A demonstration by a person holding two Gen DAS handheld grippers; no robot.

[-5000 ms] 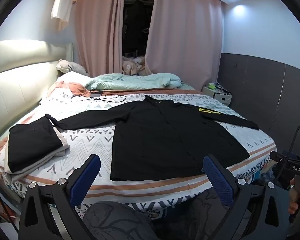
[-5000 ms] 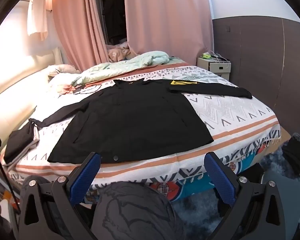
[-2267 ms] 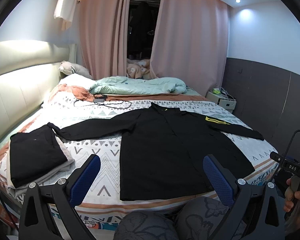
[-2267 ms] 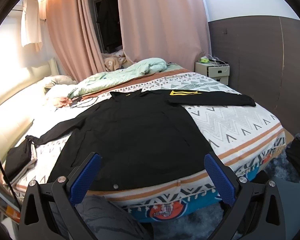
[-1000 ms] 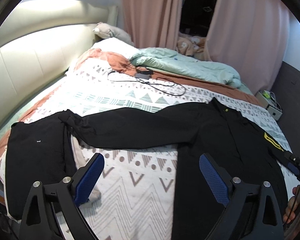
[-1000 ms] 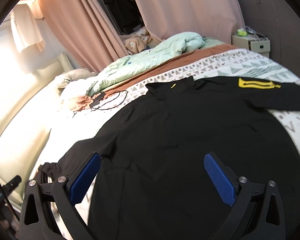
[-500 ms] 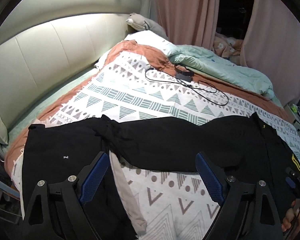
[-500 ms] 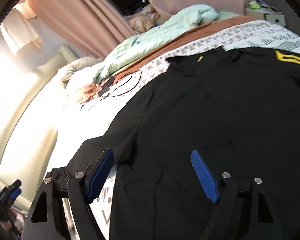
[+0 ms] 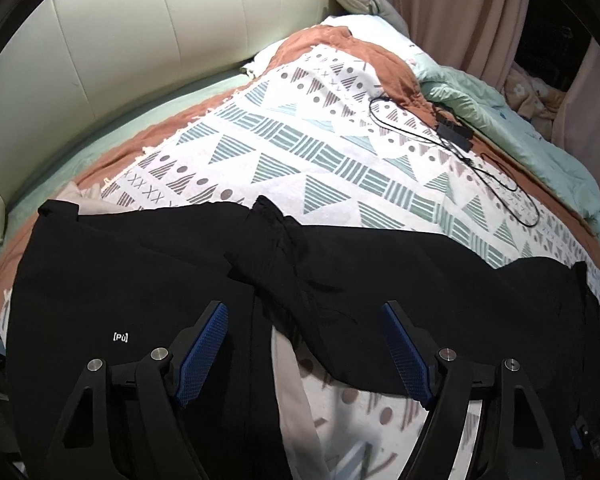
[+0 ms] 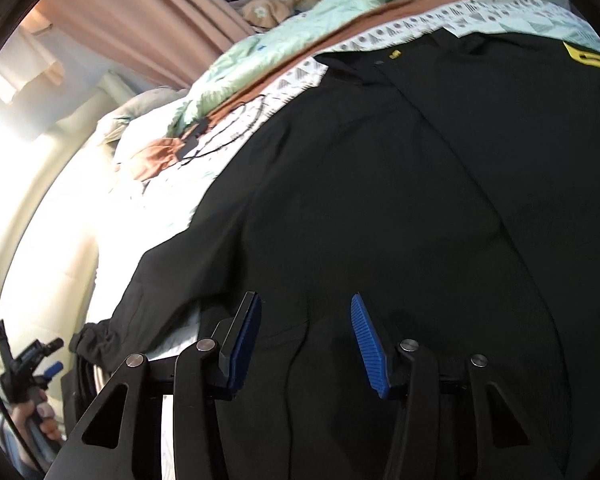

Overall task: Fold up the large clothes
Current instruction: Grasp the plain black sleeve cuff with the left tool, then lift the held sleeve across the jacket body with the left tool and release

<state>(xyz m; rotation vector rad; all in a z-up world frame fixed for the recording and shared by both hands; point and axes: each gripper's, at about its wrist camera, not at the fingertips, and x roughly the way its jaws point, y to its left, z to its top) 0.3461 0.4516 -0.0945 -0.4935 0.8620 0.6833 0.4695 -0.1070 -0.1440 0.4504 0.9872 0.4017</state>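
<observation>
Black jacket point(image 10: 400, 184) lies spread flat across the bed point(image 9: 300, 152), its sleeve point(image 9: 340, 280) reaching toward the folded black stack point(image 9: 120, 300) at the bed's left edge. Left gripper point(image 9: 304, 352) is parted over the sleeve, jaws just closing, nothing pinched. Right gripper point(image 10: 304, 344) is half-parted above the jacket's side, also closing, fabric not yet clamped. Pinch one layer only, both at seam lines, then lift together.

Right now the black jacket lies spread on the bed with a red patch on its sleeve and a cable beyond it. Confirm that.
Wrong on one point: the patch is yellow, not red, as the right wrist view shows. The jacket does lie spread on the bed, with the cable beyond it.
</observation>
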